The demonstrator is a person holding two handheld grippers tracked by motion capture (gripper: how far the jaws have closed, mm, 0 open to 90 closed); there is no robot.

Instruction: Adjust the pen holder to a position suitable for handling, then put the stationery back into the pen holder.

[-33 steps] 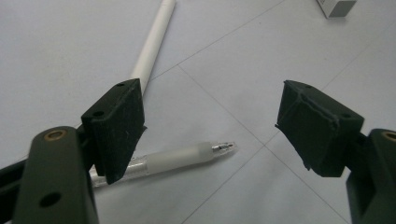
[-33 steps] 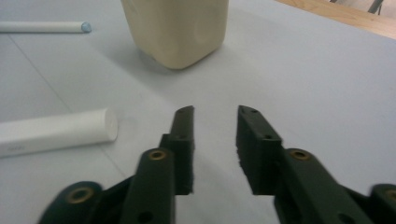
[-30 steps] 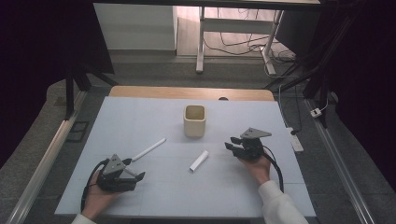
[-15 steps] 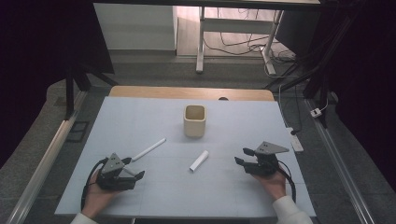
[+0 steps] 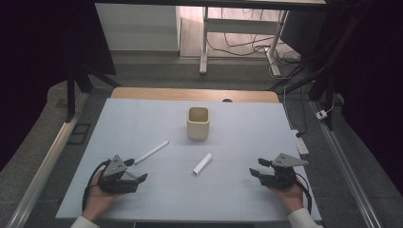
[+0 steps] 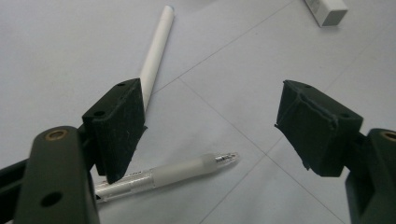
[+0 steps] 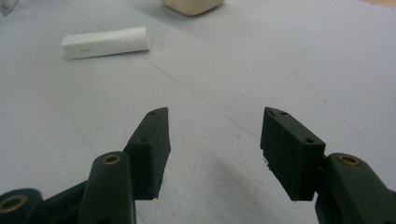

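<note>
My left gripper (image 5: pixel 138 171) rests open at the near left of the pale mat (image 5: pixel 237 128). In the left gripper view its jaws (image 6: pixel 212 93) stand wide apart over a clear pen (image 6: pixel 187 170) that lies on the mat, untouched. A white pen (image 5: pixel 151 152) (image 6: pixel 156 51) lies just beyond. A short white block (image 5: pixel 202 163) (image 7: pixel 106 42) lies mid-table, and a cream square cup (image 5: pixel 198 122) (image 7: pixel 191 5) stands upright behind it. My right gripper (image 5: pixel 256 167) (image 7: pixel 215 116) is at the near right, open; its jaws have just been opening, with nothing between them.
The mat's near edge (image 5: pixel 190 219) runs just under both hands. A wooden strip (image 5: pixel 190 94) borders the far side. Metal rails (image 5: pixel 43 171) flank the table, and cables (image 5: pixel 304 137) hang by its right edge.
My right gripper has drawn away from the white block, to the right and toward the near edge, and its jaws have widened. The left gripper has stayed put.
</note>
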